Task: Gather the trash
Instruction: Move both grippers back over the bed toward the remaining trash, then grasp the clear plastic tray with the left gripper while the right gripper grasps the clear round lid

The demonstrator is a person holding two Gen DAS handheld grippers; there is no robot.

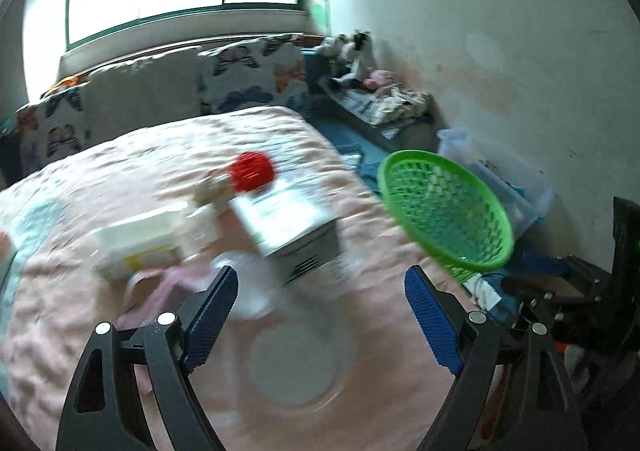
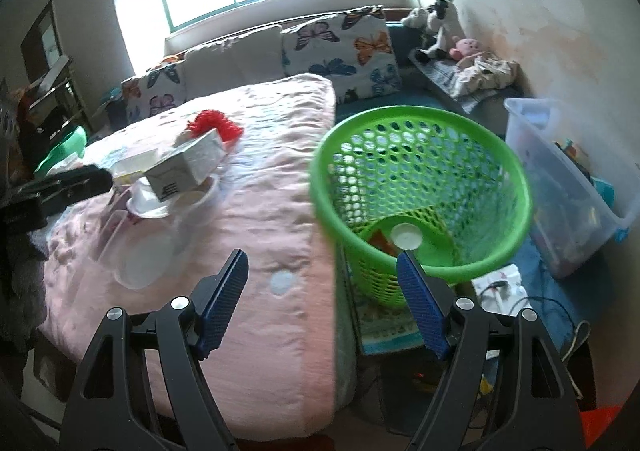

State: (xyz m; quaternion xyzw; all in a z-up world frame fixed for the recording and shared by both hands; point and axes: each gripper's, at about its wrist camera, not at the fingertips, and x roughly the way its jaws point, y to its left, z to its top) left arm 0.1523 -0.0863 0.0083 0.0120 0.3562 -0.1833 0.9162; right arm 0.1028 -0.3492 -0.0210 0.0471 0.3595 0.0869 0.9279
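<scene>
A pile of trash lies on the pink bed (image 1: 60,331): a red mesh ball (image 1: 252,171), a grey carton (image 1: 292,227), a white and yellow box (image 1: 140,247) and a clear plastic tub (image 1: 296,367). My left gripper (image 1: 322,275) hovers open just short of the pile, nothing between its pads. A green mesh basket (image 1: 448,207) stands off the bed's right edge. In the right wrist view the basket (image 2: 416,113) holds a white lid (image 2: 406,236). My right gripper (image 2: 322,257) is open and empty over the bed's corner beside it. The carton (image 2: 188,167) and mesh ball (image 2: 216,125) lie far left.
A clear storage bin (image 2: 560,187) sits on the floor right of the basket, with cables and a white box (image 2: 500,287) in front of it. Butterfly pillows (image 2: 340,47) line the bed's head. Stuffed toys (image 2: 436,23) and clothes lie on a low bench by the wall.
</scene>
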